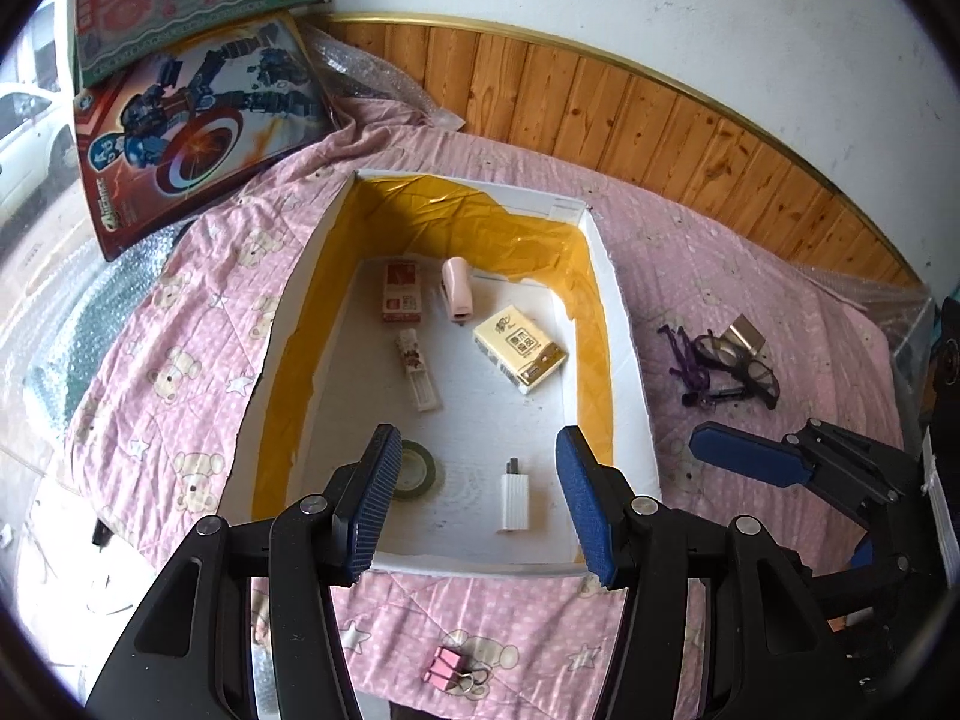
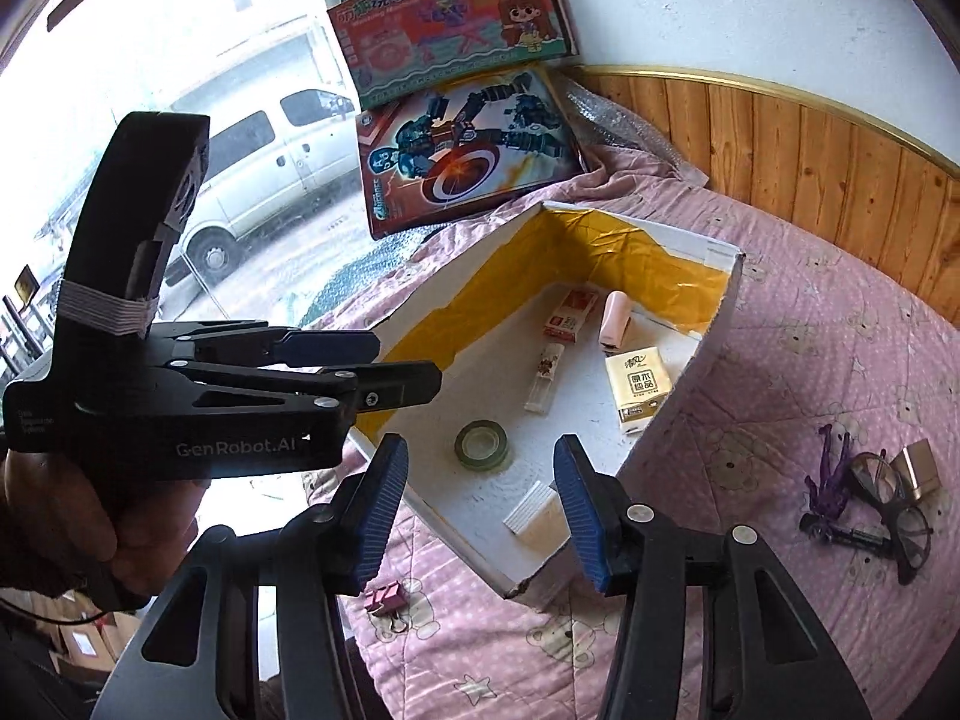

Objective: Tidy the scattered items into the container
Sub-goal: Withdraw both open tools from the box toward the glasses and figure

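1. Two grippers hang above the pink bedspread, both with jaws spread and nothing between the pads. The left gripper points down into the container; the right gripper hovers over the container's near corner.
2. In the right wrist view the left gripper appears side-on, a hand wrapped round its handle, its fingers apart.
3. The container is a white box lined with yellow, sitting in the middle of the bedspread.
4. Inside, near the front wall, lie a white charger and a roll of green tape.
5. Further in lie a clear slim case, a yellow tissue pack, a pink stapler and a small red-and-white box near the far wall.
6. Outside the container, a pink binder clip rests on the bedspread's near edge.
7. Toward the bedspread's right side, well apart from the container, sit black glasses, a purple figure and a small tan piece, bunched together.
8. Two toy boxes lean at the far left corner.
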{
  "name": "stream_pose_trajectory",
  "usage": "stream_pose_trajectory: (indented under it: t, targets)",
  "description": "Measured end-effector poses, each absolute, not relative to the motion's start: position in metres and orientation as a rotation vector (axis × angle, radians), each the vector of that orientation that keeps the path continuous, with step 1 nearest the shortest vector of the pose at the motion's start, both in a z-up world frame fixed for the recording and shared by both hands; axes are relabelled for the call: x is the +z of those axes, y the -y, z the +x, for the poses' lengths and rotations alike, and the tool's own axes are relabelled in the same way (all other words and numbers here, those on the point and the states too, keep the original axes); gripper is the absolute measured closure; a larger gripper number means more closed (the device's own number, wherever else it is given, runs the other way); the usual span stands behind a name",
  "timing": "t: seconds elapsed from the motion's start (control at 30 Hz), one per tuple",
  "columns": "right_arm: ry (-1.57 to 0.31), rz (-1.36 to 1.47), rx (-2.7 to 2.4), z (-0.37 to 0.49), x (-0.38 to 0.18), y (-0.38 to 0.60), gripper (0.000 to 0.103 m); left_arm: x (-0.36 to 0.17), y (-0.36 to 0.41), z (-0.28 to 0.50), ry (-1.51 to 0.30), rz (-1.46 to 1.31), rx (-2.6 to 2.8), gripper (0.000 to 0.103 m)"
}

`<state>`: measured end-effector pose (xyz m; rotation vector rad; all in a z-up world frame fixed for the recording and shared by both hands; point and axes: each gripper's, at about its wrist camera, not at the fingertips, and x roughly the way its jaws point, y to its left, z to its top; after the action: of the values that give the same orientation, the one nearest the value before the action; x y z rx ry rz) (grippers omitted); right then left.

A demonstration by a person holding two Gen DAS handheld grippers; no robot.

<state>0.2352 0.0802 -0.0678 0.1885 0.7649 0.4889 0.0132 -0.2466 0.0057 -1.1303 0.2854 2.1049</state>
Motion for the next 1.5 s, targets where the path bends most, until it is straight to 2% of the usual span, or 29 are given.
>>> stream_pose_trajectory:
  t: [0.27,0.63,1.1,1.5]
  targets:
    - [-0.689,0.285,0.45,0.214,-0.065,-0.053,0.052,0.025,0.251,0.036,-0.269,-1.033,2.091,0.046]
    - [-0.61,0.415,0.343,0.17,-0.077,-0.004,0.068,0.028,0.226,0.098,-0.338,-0.886,1.957,0.047]
    - [-0.608,0.526,0.207,0.137,-0.109,0.056,0.068,-0.005,0.171,0.148,-0.343,-0.933,1.767,0.047]
    - [-0.639,0.556,0.131,0.144,-0.132,0.094,0.068,-0.036,0.11,0.153,-0.334,-1.011,1.705,0.047]
